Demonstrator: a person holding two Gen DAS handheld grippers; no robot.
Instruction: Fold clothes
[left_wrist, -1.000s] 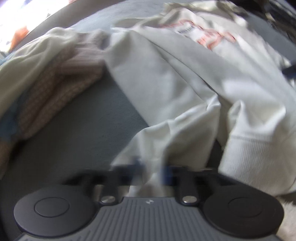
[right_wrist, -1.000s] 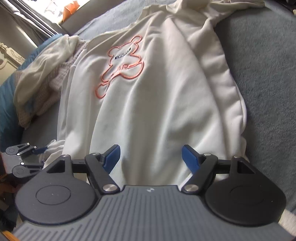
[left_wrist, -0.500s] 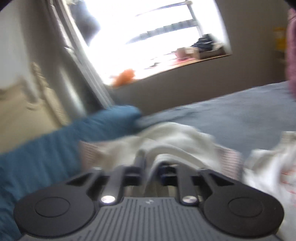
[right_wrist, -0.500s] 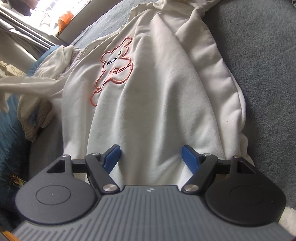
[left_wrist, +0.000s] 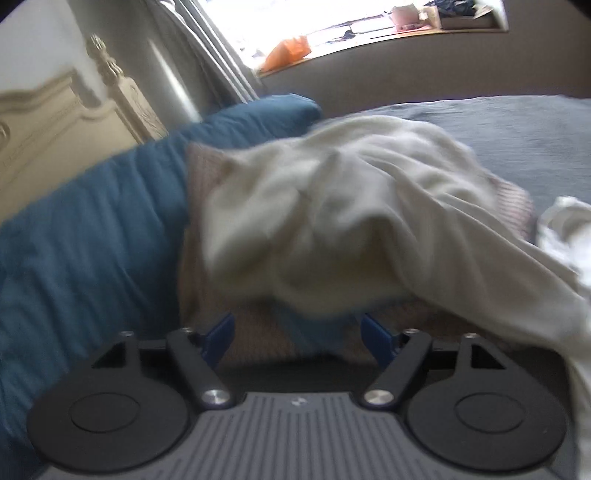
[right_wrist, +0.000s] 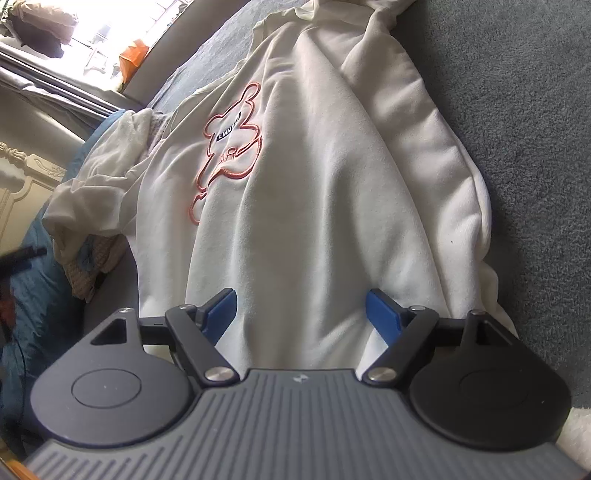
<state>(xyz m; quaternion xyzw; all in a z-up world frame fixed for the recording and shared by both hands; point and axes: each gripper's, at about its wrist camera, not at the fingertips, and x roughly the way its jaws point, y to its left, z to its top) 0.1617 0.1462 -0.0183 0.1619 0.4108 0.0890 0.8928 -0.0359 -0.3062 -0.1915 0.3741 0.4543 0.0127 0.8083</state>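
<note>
Left gripper (left_wrist: 297, 332) spread wide, empty; cream garment (left_wrist: 332, 214) heaped at 12 o'clock. Right gripper (right_wrist: 301, 310) wide too, over white sweatshirt (right_wrist: 314, 184).

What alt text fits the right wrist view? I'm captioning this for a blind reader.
A cream sweatshirt with an orange bear outline lies spread on a grey bed cover, the open right gripper over its hem.

The left gripper (left_wrist: 297, 334) hangs with its blue-padded jaws spread wide and nothing between them, while the right gripper (right_wrist: 301, 312) (jaws likewise parted and empty) is held low, tilted forward and down.
</note>
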